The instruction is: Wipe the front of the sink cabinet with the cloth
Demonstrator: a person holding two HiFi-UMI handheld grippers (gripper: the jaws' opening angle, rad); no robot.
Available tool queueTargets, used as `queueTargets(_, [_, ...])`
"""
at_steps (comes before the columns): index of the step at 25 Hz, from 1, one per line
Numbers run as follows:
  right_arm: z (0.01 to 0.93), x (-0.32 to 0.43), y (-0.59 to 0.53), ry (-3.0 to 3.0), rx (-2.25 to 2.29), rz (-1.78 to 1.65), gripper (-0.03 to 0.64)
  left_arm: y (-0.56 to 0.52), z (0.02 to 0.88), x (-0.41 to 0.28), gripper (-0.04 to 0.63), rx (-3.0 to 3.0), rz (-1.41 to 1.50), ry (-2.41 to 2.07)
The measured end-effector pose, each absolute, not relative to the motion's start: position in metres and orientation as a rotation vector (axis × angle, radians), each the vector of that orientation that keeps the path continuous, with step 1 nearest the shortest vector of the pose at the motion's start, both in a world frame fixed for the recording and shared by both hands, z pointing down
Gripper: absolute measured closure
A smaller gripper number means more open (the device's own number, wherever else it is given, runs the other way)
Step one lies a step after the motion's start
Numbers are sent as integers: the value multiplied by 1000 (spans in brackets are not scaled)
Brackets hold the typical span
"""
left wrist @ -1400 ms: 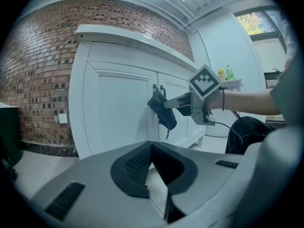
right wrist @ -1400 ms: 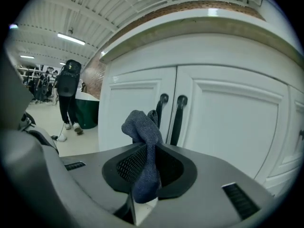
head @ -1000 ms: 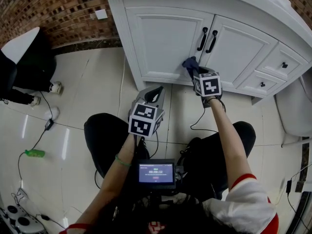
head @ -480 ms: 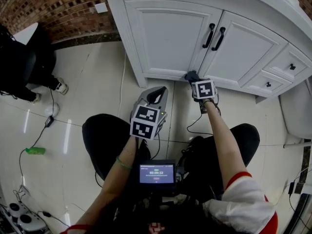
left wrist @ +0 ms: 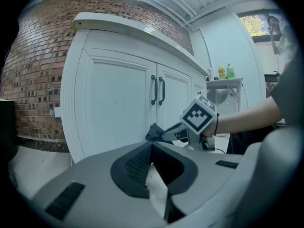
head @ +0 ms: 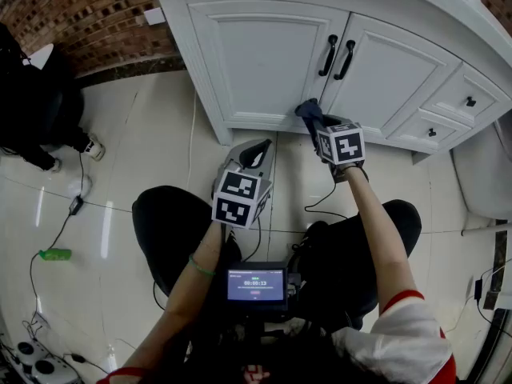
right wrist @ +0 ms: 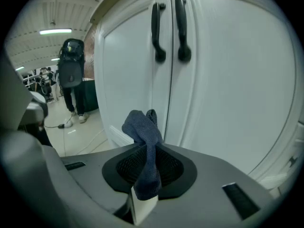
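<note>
Right, nearest me the left gripper (left wrist: 151, 148) hangs over the glossy cream floor tiles (head: 144, 158), its jaws closed together with nothing between them. Further out, my right gripper (right wrist: 145, 172) is clamped on the dark blue cloth (right wrist: 142, 127). The cloth's bunched end sits against the white sink cabinet (head: 272, 62) at its bottom edge, under the seam between the two doors. Two black handles (head: 336, 54) stand above it, and a brick wall (head: 80, 14) runs behind the cabinet's left corner.

The small screen (head: 255, 285) at the person's chest shows white digits that seem to read 00:00:13, though they are tiny; the red line beneath is illegible. The left gripper (head: 258, 149) and right gripper (head: 314, 120) each carry black-and-white square code markers, not letters.
</note>
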State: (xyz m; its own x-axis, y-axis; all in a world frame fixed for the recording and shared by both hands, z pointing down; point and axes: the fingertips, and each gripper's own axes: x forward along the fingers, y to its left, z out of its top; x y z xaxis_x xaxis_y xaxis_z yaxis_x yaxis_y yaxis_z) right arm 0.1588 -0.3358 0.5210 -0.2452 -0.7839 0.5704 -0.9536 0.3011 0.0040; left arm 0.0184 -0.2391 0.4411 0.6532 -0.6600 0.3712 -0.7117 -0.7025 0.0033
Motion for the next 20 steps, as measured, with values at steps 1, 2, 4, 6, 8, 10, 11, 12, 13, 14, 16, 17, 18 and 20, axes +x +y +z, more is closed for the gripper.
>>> queueTargets(1, [502,161,-333,-2129,1557,448,554,-237,439,21,575,2726,521,-1131])
queueTargets(2, [483,163,-331,-2152,1569,416,554,-236,437,24,574,2734,520,-1127])
queueTargets(4, [448,168,-324,-2190,1591,349,554,-234,430,29,575,2751,513,-1121])
queueTargets(6, [414,173,-318,-2225,1613,277,554,-231,421,33,575,2771,501,-1117])
queueTargets(8, [379,178,-311,-2261,1645,207,554,-229,412,39,575,2794,490,-1112])
queueTargets(10, [346,185,-305,-2284,1684,137,554,-225,403,45,575,2822,479,-1108])
queueTargets(11, [330,189,-302,-2289,1703,103,554,-223,397,48,575,2837,472,-1107])
queueTargets(12, [316,193,-300,-2291,1719,72,554,-221,392,51,575,2851,464,-1105])
queueTargets(13, [303,198,-299,-2290,1735,45,554,-219,388,54,575,2864,457,-1102])
queueTargets(14, [291,203,-297,-2288,1751,22,554,-217,383,57,575,2877,451,-1100])
queueTargets(16, [270,213,-296,-2277,1783,-16,554,-214,374,62,575,2903,438,-1098])
queueTargets(17, [260,219,-296,-2268,1799,-36,554,-212,371,65,575,2911,434,-1095])
queueTargets(18, [251,224,-296,-2256,1816,-55,554,-211,367,67,575,2916,430,-1089])
queueTargets(20, [235,233,-296,-2234,1847,-92,554,-210,359,73,574,2923,410,-1075])
